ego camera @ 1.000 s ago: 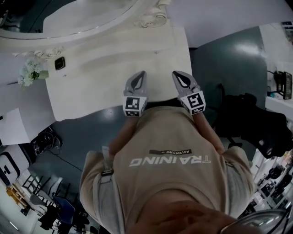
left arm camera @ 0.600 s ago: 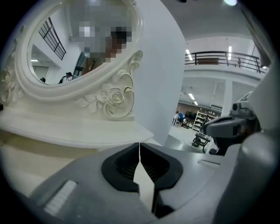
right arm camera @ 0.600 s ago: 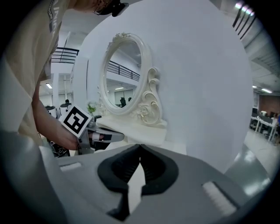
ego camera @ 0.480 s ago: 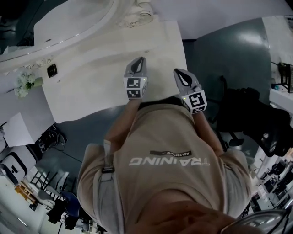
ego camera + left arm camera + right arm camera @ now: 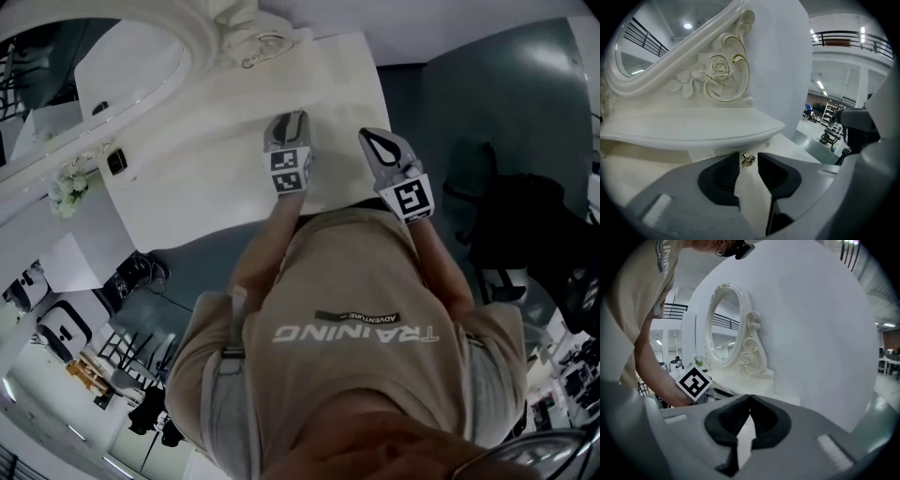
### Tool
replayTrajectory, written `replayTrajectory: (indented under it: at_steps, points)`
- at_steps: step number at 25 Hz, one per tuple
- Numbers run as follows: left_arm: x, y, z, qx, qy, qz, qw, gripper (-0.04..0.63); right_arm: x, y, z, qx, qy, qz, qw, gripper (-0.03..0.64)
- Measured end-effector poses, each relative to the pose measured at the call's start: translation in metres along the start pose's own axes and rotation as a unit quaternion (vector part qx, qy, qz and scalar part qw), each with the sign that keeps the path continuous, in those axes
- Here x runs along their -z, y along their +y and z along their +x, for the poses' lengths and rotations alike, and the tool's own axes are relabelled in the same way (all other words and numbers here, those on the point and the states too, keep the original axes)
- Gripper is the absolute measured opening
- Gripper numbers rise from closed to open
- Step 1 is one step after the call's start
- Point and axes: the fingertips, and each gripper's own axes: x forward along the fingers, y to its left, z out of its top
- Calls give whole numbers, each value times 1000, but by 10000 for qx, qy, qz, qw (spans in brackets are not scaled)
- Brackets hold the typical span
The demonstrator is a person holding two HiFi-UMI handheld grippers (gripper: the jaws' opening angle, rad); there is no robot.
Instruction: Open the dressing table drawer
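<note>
White dressing table (image 5: 216,159) stands on a grey floor (image 5: 478,103).

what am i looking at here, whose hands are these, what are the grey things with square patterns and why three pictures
There is no robot here. A person holds a grey hand tool, a gripper, in each hand. The head view comes from a camera on the person's head. It looks down past their shirt at a white dressing table with an oval mirror and flowers at one end. The other two pictures come from cameras riding on the grippers. The left gripper has just been opening its fingers. A small gold drawer knob shows in the gap at their tips, not gripped. The right gripper has its fingers together and holds nothing.
</note>
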Motion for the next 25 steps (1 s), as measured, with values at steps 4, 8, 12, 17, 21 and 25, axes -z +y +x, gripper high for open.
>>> replayTrajectory:
  at_steps: [4, 8, 12, 17, 21, 25]
  points:
    - [-5, 4, 9, -272, -44, -169, 9995, 110, 5, -21, -1, 105, 62, 49, 9999, 3]
    - [-2, 5, 11, -448, -55, -110, 9989, 110, 12, -33, -1, 143, 149, 160, 9997, 3]
    - [-2, 3, 12, -508, -30, -129, 9986, 98, 17, -36, -1, 108, 193, 254, 9994, 3]
    - [-3, -1, 7, -435, 116, -168, 9988, 98, 13, -34, -2, 89, 158, 239, 9996, 3]
    - [3, -7, -2, -391, 193, -129, 9990, 98, 11, -29, -4, 81, 122, 249, 9996, 3]
    - [12, -13, -13, -316, 210, -151, 9992, 98, 15, -23, -7, 87, 114, 265, 9995, 3]
